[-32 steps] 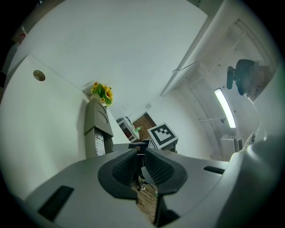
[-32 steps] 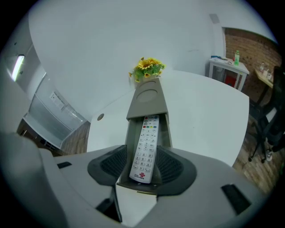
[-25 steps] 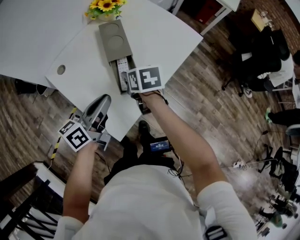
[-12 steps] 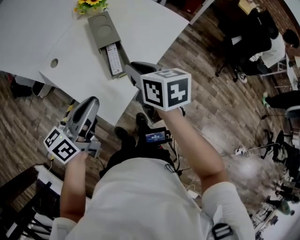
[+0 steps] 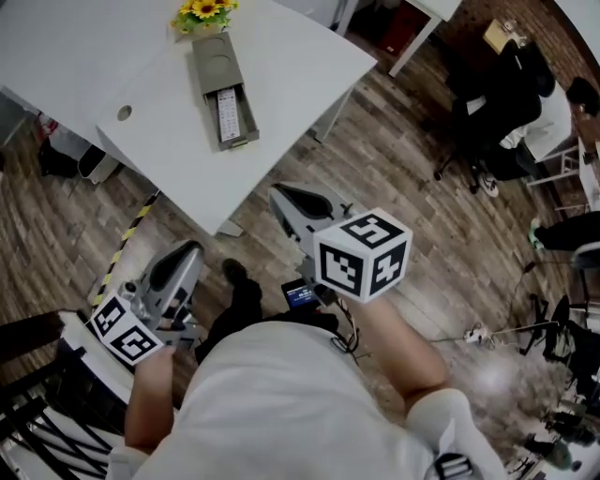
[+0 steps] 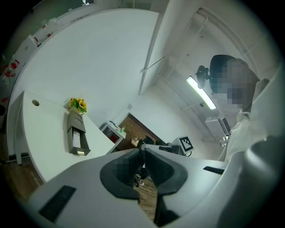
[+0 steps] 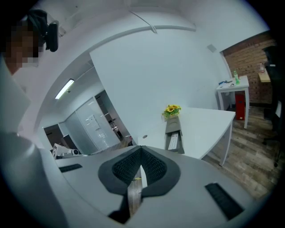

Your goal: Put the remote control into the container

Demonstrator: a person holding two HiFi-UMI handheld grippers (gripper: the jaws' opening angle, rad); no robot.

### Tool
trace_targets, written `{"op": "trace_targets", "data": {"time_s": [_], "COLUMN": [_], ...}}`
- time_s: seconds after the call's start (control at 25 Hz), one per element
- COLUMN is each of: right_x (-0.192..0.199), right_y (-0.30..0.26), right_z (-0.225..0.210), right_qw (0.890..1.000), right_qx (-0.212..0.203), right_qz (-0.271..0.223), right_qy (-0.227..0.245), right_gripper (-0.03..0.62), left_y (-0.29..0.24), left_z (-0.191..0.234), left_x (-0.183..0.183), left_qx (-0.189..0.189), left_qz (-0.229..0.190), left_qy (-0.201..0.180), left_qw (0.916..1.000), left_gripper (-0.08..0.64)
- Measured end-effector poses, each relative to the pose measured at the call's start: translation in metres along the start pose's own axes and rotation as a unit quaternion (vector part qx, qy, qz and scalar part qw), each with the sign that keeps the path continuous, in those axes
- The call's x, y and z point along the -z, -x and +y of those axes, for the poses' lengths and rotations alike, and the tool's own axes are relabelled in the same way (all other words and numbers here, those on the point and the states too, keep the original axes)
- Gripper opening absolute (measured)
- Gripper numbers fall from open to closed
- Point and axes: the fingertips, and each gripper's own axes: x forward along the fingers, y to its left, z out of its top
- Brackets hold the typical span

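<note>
A light remote control [image 5: 226,112] lies lengthwise in the open part of a long grey container [image 5: 212,58] on the white table [image 5: 300,66]. Both also show far off in the left gripper view, container [image 6: 73,127] and remote [image 6: 76,140], and in the right gripper view, container [image 7: 173,127] and remote [image 7: 172,141]. My right gripper [image 5: 281,192] hangs over the wooden floor, well short of the table, its jaws shut with nothing between them [image 7: 141,149]. My left gripper [image 5: 187,251] is low at the left, off the table, jaws together and empty [image 6: 143,149].
A small pot of sunflowers [image 5: 206,11] stands at the container's far end. A cable hole [image 5: 124,112] is in the tabletop to the left. Black-and-yellow tape [image 5: 127,246] runs on the floor below the table edge. Office chairs [image 5: 487,112] stand at the right.
My right gripper has pulled back from the container toward the body and its jaws have shut empty. The remote stays in the container. The left gripper has drawn back a little too.
</note>
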Motion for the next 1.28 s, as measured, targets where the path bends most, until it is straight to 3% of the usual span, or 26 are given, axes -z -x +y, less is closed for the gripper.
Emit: {"op": "trace_targets", "data": {"time_s": [0.32,0.6,0.84,1.28], "right_x": [0.064,0.073,0.062,0.050], "right_y": [0.123,0.187,0.199,0.161], "right_z": [0.002,0.008,0.021,0.058], "right_qw": [1.000,0.999,0.997,0.994], "right_qx": [-0.022,-0.036,-0.040,-0.026], "right_qz": [-0.002,-0.032,-0.063,-0.089], "right_qy": [0.002,-0.015,-0.033,-0.049], "right_gripper": [0.002,0.002,0.000,0.000], "left_y": [0.008,0.023,0.031,0.060], "left_z": [-0.098,-0.155,-0.164,-0.142], "left_x": [0.089,0.120,0.110,0.080], "left_qx": [-0.028,-0.039,-0.035,-0.011], "left_qz": [-0.026,-0.031,-0.021,-0.002], "left_qy": [0.021,0.018,0.011,0.003], "left_qw": [0.9991,0.9986,0.9991,0.9999], "left_gripper": [0.044,0.044,0.044,0.044]}}
